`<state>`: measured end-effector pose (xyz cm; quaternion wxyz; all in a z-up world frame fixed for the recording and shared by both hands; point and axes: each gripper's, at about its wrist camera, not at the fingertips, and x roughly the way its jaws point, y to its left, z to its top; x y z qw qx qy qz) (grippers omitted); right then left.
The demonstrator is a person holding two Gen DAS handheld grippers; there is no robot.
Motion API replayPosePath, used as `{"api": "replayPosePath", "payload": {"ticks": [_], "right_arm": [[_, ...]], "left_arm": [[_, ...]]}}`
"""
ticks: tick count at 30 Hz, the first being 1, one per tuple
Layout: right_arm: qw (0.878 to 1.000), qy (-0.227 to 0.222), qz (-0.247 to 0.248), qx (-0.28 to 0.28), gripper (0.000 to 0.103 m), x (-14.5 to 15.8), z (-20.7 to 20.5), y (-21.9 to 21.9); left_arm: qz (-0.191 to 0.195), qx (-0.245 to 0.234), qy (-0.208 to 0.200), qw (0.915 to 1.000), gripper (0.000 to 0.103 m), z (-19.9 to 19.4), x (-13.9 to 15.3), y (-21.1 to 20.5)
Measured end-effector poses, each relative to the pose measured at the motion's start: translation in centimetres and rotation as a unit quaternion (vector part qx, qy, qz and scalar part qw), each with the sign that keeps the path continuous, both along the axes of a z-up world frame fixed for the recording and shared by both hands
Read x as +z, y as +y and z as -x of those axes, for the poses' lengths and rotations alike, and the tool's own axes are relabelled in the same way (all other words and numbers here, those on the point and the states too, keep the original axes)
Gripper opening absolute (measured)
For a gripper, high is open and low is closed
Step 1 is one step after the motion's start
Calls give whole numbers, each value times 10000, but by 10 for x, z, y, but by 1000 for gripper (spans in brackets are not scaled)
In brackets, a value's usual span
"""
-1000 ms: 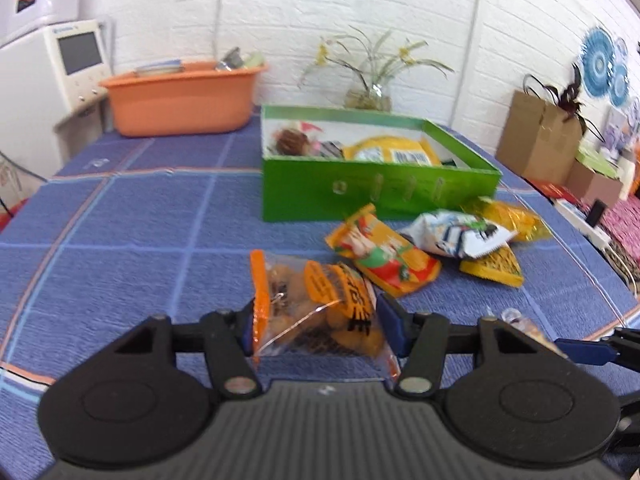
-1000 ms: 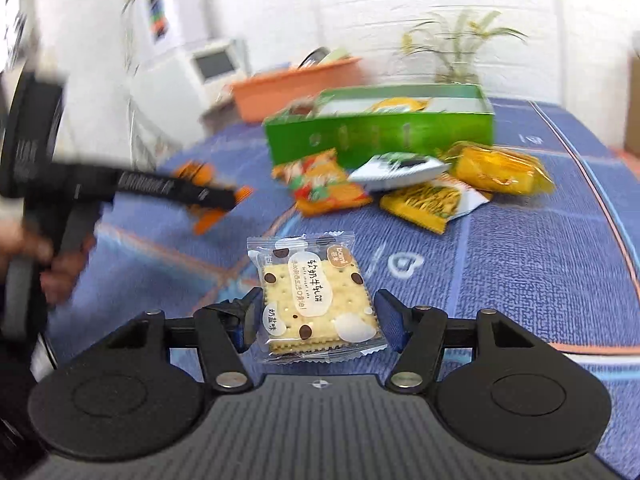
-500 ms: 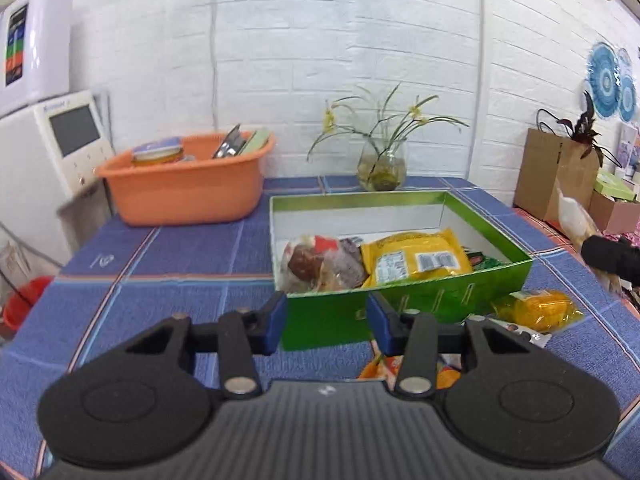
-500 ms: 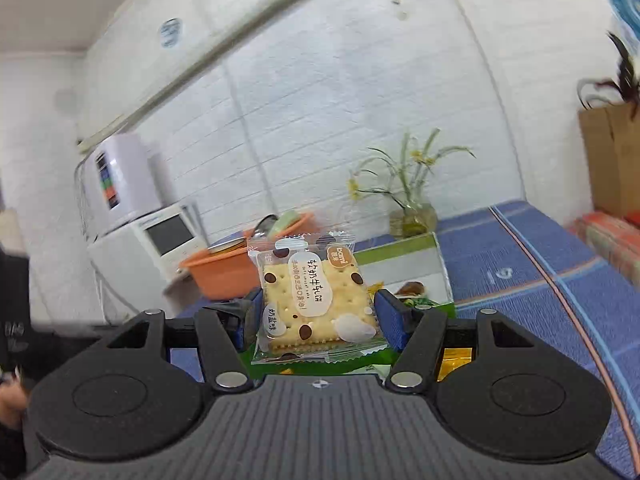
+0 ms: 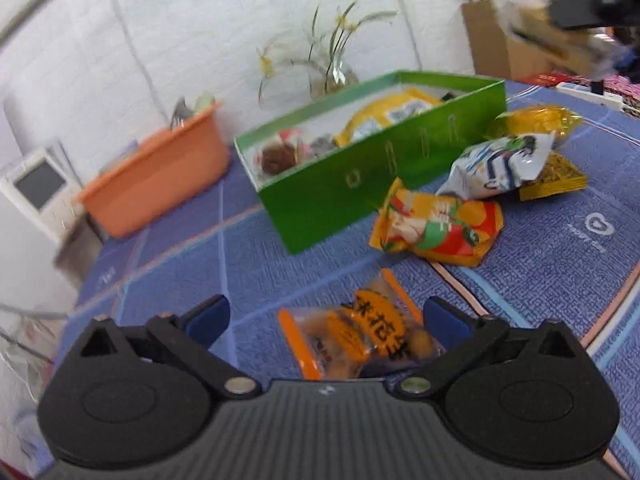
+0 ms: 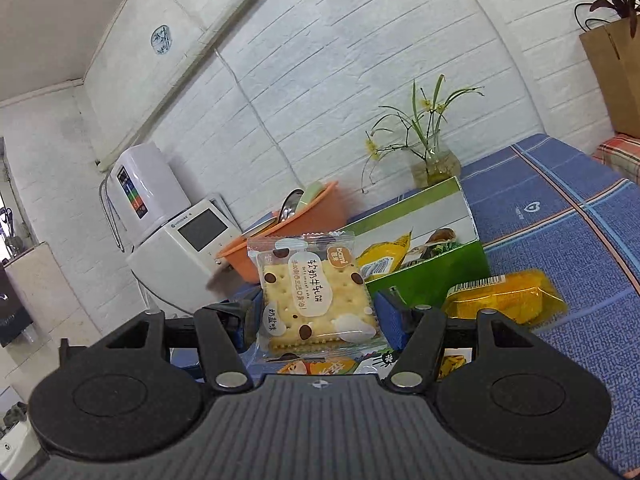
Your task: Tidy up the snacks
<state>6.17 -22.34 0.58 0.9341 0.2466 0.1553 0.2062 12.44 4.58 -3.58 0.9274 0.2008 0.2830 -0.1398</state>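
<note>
My right gripper (image 6: 314, 314) is shut on a cracker packet (image 6: 314, 296) and holds it in the air in front of the green box (image 6: 424, 276). My left gripper (image 5: 326, 320) is open, low over an orange-striped clear snack bag (image 5: 360, 336) that lies on the blue cloth between its fingers. The green box (image 5: 360, 184) holds several snacks. An orange-and-red packet (image 5: 436, 228), a white packet (image 5: 500, 164) and yellow packets (image 5: 536, 120) lie beside it. The right gripper shows blurred at the left view's top right (image 5: 576, 12).
An orange tub (image 5: 160, 172) stands behind the box to its left, with a white appliance (image 6: 180, 248) beyond it. A flower vase (image 6: 434, 164) sits by the wall. A brown paper bag (image 6: 616, 76) is at the far right.
My left gripper lifted off, then came back down over the orange-striped bag with its jaws wider. My right gripper raised the cracker packet from the table toward the green box.
</note>
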Motion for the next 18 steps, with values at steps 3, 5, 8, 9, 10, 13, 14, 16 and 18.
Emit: {"api": "replayPosePath", "payload": {"ticks": [3,5,8,9,10,13,14,16,18], "right_arm": [[9999,93,-11,57,99,-3,-2,-1],[9999,123,55,84,99,-5,-1,0],[9998,161,46,110,99,-8,1,2],[9998,177,25,125,99,-9,2,3],[9997,188,20,133,99,-9,3,4],[9996,179,133,173,99,-9,6,8],[9995,187,187,173,99,-9,7,10],[9992,226,263,203,99,-8,5,13],[9988,221,378,215,99,-5,0,17]], "left_arm": [[891,171,651,9937,81,-14,-7,12],[1340,234,839,9871,63,-14,-7,20],[1410,440,789,9859,59,-8,-7,21],[1442,459,786,9854,59,-4,-6,21],[1490,490,793,9844,59,-1,-6,22],[1817,537,763,9789,58,10,-1,28],[1934,561,753,9766,58,13,2,31],[2170,579,688,9720,58,20,13,37],[2308,521,553,9700,50,20,27,40]]}}
